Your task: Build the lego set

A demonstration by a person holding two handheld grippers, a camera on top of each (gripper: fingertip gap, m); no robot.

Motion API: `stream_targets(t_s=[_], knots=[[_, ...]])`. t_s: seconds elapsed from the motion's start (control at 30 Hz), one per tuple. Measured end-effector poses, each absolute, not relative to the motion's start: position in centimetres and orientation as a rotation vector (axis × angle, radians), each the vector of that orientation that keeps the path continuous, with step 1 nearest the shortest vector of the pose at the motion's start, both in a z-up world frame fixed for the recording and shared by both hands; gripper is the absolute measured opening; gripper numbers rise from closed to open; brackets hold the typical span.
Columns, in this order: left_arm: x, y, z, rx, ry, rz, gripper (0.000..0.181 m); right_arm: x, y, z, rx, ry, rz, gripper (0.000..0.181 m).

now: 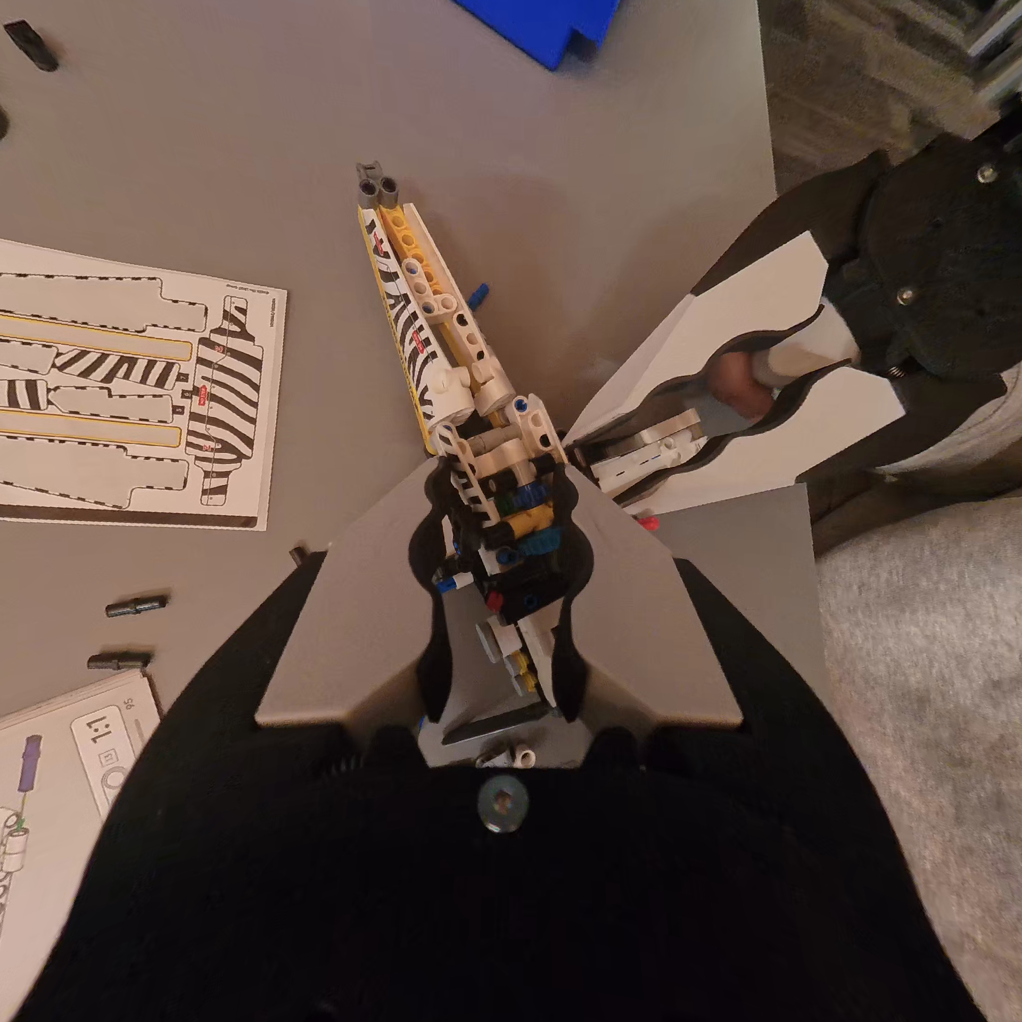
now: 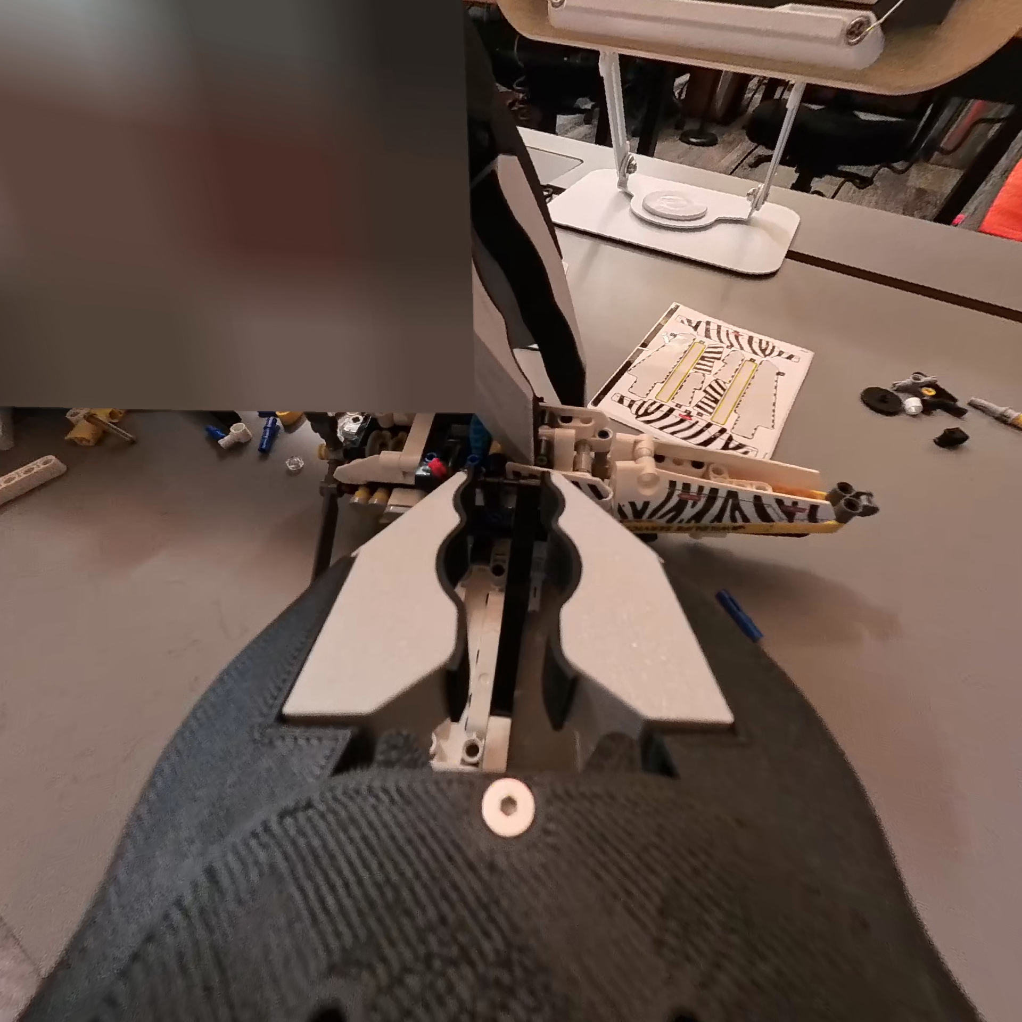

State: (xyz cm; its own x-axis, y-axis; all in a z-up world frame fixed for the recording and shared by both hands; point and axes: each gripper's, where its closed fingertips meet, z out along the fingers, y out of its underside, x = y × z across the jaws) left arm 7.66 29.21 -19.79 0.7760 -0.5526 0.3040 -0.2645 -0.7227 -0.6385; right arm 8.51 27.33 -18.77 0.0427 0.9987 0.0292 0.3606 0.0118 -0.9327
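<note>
The lego model (image 1: 420,332) is a part-built helicopter with a zebra-striped, yellow-edged tail boom, held above the grey table (image 1: 276,166). My left gripper (image 1: 500,475) is shut on the model's middle body, and the boom points away from it. My right gripper (image 1: 586,470) comes in from the right and is shut on a white and black part on the model's side. In the right wrist view the right gripper (image 2: 509,484) clamps that white and black part (image 2: 486,636). The boom (image 2: 691,503) sticks out to the right, and the left gripper (image 2: 533,403) comes down from above.
A zebra sticker sheet (image 1: 127,387) (image 2: 713,381) and an instruction booklet (image 1: 55,774) lie on the table. There are loose black pins (image 1: 135,605), a blue pin (image 2: 738,614) and small parts (image 2: 912,398) (image 2: 238,434). A blue box (image 1: 542,27) and a white stand base (image 2: 680,221) are farther off. The table edge (image 1: 774,166) is to the right.
</note>
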Motion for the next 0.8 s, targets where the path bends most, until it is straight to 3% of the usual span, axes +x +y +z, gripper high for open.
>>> stream_targets(t_s=[0.8], knots=[[8.0,29.3,-19.7,-2.372,0.601,-0.670,0.036,9.1,27.3,-20.1,-1.394,-1.615,0.884,0.023]])
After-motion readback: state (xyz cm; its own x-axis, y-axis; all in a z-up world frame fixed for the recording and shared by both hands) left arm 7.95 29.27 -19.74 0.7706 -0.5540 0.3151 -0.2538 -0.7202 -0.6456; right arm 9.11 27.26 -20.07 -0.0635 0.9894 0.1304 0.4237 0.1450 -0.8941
